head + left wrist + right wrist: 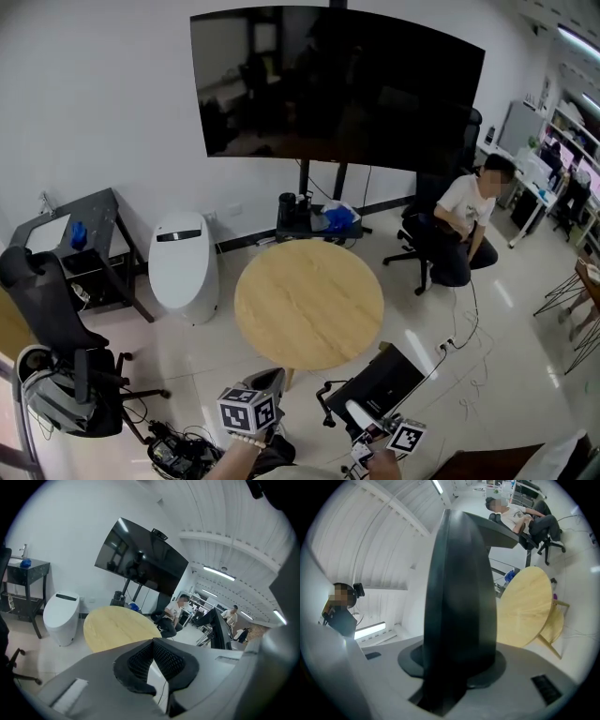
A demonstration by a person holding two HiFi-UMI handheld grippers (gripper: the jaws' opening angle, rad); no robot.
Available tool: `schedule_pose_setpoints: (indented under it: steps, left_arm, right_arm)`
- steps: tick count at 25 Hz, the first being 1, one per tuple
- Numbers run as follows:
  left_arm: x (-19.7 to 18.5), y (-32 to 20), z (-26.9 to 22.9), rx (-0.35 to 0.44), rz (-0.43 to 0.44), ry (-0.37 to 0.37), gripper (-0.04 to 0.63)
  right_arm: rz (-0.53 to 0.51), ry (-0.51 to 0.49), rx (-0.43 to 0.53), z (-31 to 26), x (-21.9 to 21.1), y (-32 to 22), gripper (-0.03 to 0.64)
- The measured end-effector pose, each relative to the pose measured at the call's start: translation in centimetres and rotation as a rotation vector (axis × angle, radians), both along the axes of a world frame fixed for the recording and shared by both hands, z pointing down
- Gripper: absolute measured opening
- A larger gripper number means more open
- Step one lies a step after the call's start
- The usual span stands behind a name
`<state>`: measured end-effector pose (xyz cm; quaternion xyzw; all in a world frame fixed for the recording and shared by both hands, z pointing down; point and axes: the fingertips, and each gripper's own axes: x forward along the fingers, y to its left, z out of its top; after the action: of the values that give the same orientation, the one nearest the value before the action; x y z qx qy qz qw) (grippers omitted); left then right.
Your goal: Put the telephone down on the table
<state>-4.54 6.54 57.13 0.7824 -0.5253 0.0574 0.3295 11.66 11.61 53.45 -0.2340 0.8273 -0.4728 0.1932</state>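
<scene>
A round pale wooden table (309,300) stands mid-room, its top bare; it also shows ahead in both gripper views, as the table (117,625) and the table (525,611). The telephone (380,382), a flat black slab, is held off the table's near right edge. My right gripper (370,429) is shut on it. In the right gripper view the telephone (459,597) stands tall between the jaws and fills the middle. My left gripper (265,382) is low at the near edge, its black pads (140,660) closed tip to tip on nothing.
A big dark screen (337,84) hangs behind the table. A white toilet-shaped unit (183,267) and a black side table (75,234) stand at left, with a black office chair (56,328) nearer. A person (464,225) sits at right. Cables (459,347) lie on the floor.
</scene>
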Motion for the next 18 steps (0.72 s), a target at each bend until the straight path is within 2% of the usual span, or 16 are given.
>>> schedule_pose_setpoints:
  steps: [6,9,12,18]
  left_arm:
    - [-3.3,-3.5,0.6,-0.013,0.003,0.040,-0.014]
    - [-4.7,-4.9,1.0,-0.018,0.010,0.035,-0.014]
    - [-5.9,-6.2,1.3,-0.016,0.024,0.026,-0.014]
    - [-7.2,-8.4,1.4,-0.017,0.026,0.059,-0.014]
  right_arm:
    - [-0.015,0.031,-0.026,0.6,-3.8,-4.5,0.169]
    - [-0.020,0.040,-0.028,0.9,-5.4,-6.3,0.169]
    - [-0.006,0.037,-0.038,1.3,-6.6,-7.5,0.169]
    - [-0.020,0.083,-0.059,2.2,-8.2,-9.1,0.169]
